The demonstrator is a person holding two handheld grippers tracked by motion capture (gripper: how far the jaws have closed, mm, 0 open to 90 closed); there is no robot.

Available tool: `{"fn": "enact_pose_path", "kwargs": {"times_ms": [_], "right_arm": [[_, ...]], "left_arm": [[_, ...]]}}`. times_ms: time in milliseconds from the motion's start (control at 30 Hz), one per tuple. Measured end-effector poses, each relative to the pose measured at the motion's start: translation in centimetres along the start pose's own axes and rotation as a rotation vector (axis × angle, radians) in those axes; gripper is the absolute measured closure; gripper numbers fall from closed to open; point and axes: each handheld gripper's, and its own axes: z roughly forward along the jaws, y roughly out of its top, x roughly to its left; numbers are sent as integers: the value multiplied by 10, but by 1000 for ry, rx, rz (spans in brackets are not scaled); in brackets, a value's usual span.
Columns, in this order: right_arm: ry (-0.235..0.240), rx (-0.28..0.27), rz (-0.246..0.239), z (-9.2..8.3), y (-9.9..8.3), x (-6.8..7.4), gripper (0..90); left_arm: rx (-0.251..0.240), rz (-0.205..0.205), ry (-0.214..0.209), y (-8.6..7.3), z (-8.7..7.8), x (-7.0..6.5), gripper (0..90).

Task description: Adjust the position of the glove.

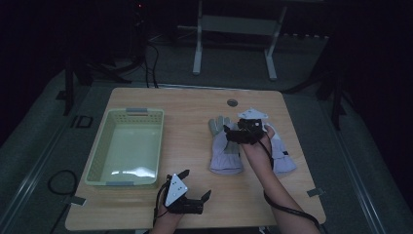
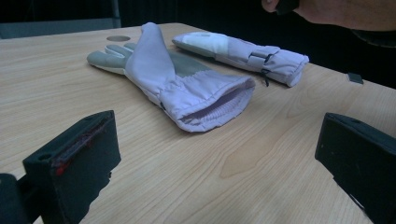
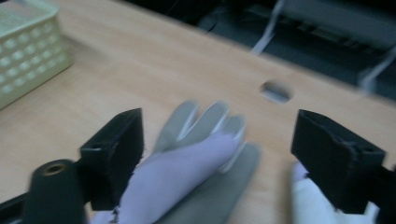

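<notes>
Blur smears the right gripper view, so the fabric of the near glove (image 3: pixel 187 182) is hard to read there, and the second glove (image 3: pixel 310 203) is cut off at the bottom edge behind a jaw. In the high view the right gripper (image 1: pixel 234 132) and its hand cover the middle of both gloves. Taking the near glove (image 1: pixel 225 146) as the landmark: the right gripper hovers just above its finger end, jaws wide apart with the folded lilac fabric between them but not pressed. The second glove (image 1: pixel 281 155) lies just beside it on the far side. The basket (image 1: pixel 108 146) stands well apart on its other side. The left gripper (image 1: pixel 197 184) rests near its cuff end (image 2: pixel 210 105), jaws wide and empty
</notes>
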Motion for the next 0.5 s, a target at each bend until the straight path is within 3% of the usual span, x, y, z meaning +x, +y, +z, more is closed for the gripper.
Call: {"fn": "enact_pose_path", "kwargs": {"times_ms": [100,200,300,500], "right_arm": [[77,31,48,9,-2,-1,176],[90,77,101,19,-6,0,144],[88,80,121,26,-10,3,121],[47,159,155,39,-20,7,147]], "left_arm": [[1,1,-2,0,0,0,1],[-1,0,-4,0,0,0,0],[-1,3,-5,0,0,0,0],[-1,2,-7,0,0,0,1]]}}
